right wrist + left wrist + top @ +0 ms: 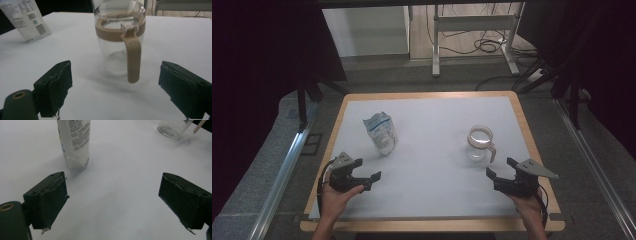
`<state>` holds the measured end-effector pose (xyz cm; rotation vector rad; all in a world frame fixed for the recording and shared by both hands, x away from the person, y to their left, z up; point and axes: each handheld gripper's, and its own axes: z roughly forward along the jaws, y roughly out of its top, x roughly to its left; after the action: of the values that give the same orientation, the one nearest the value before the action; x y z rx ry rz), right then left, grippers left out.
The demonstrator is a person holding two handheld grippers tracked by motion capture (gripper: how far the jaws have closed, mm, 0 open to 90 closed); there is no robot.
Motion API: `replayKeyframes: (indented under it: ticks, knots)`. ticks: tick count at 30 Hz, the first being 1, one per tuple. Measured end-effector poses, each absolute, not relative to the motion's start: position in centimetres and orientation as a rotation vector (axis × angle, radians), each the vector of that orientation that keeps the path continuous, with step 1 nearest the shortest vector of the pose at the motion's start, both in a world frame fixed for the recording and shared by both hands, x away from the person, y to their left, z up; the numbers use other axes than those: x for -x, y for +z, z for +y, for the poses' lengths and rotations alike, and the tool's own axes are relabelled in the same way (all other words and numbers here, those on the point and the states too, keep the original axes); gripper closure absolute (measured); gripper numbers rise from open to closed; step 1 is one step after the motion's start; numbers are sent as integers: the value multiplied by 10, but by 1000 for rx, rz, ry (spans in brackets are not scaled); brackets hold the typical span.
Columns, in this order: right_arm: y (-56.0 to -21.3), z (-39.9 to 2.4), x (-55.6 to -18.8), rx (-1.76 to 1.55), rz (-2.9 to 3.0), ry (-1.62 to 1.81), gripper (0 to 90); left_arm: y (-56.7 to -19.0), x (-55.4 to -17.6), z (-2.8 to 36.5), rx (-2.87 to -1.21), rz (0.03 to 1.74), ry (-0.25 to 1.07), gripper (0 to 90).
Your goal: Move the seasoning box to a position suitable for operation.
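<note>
**Both jaws wide, nothing gripped yet**

Nearest the camera, at the left, the left hand-held gripper (368, 174) is held spread wide and empty over the desk (437, 200). Just beyond it the white pouch (381, 132) stands upright, apart from the pads. At the right, the right hand-held gripper (501, 168) is likewise spread and empty, lined up on the glass jug (480, 143), its tan handle (133, 60) turned toward the jaws. A level, centred approach on each is advised; the pouch looks easily tipped.

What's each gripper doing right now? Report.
Left gripper: open, empty, near the pouch.
Right gripper: open, empty, facing the jug.
</note>
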<state>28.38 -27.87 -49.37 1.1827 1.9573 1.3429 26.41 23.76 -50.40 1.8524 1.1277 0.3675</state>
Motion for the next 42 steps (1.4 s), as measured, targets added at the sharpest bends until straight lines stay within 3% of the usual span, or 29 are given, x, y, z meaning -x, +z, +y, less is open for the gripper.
replayKeyframes:
  ticks: [26,42]
  knots:
    - [-471,-274,-292,-1168,1976,1345,145,-512,-262,255,-1816,1094,291,152]
    - [-441,-264,-340,-1137,2016,1294,127,-513,-262,250,-1841,1090,294,126]
